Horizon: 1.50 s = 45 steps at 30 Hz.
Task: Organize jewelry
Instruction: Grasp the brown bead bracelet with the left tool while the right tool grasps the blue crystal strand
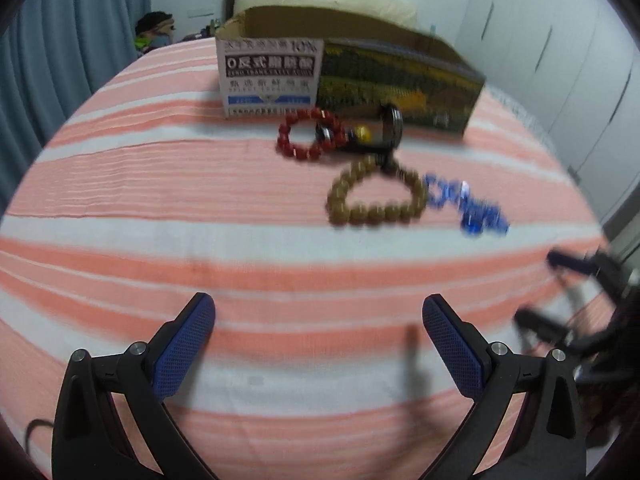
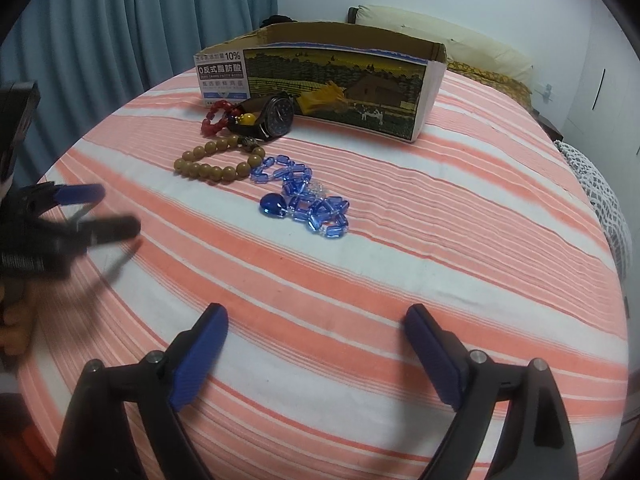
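Observation:
Jewelry lies on a pink-and-white striped bed in front of an open cardboard box point(image 2: 332, 88). A red bead bracelet point(image 2: 216, 117), a dark wristwatch point(image 2: 276, 116) with a yellow bead beside it, a tan bead bracelet point(image 2: 216, 164) and a blue glass necklace point(image 2: 308, 200) lie close together. They also show in the left wrist view: red bracelet point(image 1: 308, 134), watch point(image 1: 390, 126), tan bracelet point(image 1: 376, 198), blue necklace point(image 1: 468, 204), box point(image 1: 352, 76). My left gripper point(image 1: 318, 312) is open and empty, short of the jewelry. My right gripper point(image 2: 316, 320) is open and empty, short of the blue necklace.
A cream pillow point(image 2: 444, 36) lies behind the box. Blue curtains point(image 2: 132, 32) hang at the left. White cupboards point(image 1: 560, 60) stand at the right. The left gripper point(image 2: 96, 208) shows blurred at the left of the right wrist view.

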Each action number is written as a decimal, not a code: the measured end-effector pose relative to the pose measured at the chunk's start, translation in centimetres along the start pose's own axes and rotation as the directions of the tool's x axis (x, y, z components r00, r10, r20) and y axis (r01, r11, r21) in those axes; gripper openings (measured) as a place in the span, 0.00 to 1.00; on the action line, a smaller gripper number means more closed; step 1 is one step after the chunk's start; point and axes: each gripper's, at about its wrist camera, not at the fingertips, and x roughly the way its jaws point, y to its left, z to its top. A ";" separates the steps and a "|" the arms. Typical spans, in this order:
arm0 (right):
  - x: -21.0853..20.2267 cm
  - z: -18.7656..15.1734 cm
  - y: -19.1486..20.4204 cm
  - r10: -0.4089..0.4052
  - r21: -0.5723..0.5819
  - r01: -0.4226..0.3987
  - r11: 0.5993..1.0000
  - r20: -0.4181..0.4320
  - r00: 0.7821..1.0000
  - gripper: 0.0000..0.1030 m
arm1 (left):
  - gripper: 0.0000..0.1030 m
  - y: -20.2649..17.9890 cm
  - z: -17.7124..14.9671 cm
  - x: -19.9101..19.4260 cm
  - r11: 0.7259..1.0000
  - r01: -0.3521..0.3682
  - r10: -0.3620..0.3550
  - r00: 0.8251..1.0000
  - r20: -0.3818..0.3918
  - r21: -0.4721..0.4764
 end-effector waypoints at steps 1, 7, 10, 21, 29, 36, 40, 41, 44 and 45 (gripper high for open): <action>0.0 0.0 0.0 0.000 0.000 0.000 1.000 0.000 1.000 0.90 | 1.00 0.3 0.5 0.2 1.000 0.003 -0.003 1.000 0.007 -0.012; 0.0 0.0 0.0 0.000 0.000 0.000 1.000 0.000 1.000 0.90 | 1.00 0.9 5.3 2.8 0.999 -0.033 0.034 0.999 0.014 -0.041; 0.0 0.0 0.0 0.000 0.000 0.000 1.000 0.000 1.000 0.90 | 0.99 0.6 6.6 5.0 0.999 -0.046 0.045 0.998 -0.039 -0.016; 0.0 0.0 0.0 0.000 0.000 0.000 1.000 0.000 1.000 0.90 | 0.50 -0.3 4.9 3.6 0.988 -0.128 0.128 0.992 0.010 0.086; 0.0 0.0 0.0 0.000 0.000 0.000 1.000 0.000 1.000 0.90 | 0.36 -0.4 1.5 0.7 0.996 0.003 -0.002 1.000 -0.017 0.084; -0.1 0.0 0.0 0.001 0.000 -0.001 1.000 0.001 1.000 0.90 | 0.57 0.3 3.5 1.4 0.998 0.016 -0.015 1.000 -0.019 0.056; -0.1 -0.1 -0.1 0.001 0.001 -0.001 1.000 0.001 1.000 0.90 | 0.56 -0.6 4.3 2.6 0.991 0.001 0.002 1.000 -0.026 0.133; -0.1 0.0 -0.1 0.002 0.002 -0.002 1.000 0.001 1.000 0.90 | 0.55 -0.4 4.2 2.6 0.989 -0.005 0.008 1.000 -0.022 0.145; -0.1 0.0 -0.2 0.008 0.003 -0.008 1.000 0.000 1.000 0.90 | 0.52 -0.5 4.2 2.8 0.984 -0.021 0.021 1.000 0.002 0.175; 0.0 0.2 -0.2 0.012 0.000 -0.012 1.000 -0.010 1.000 0.90 | 0.52 -0.6 4.0 2.8 0.982 -0.028 0.027 1.000 0.010 0.187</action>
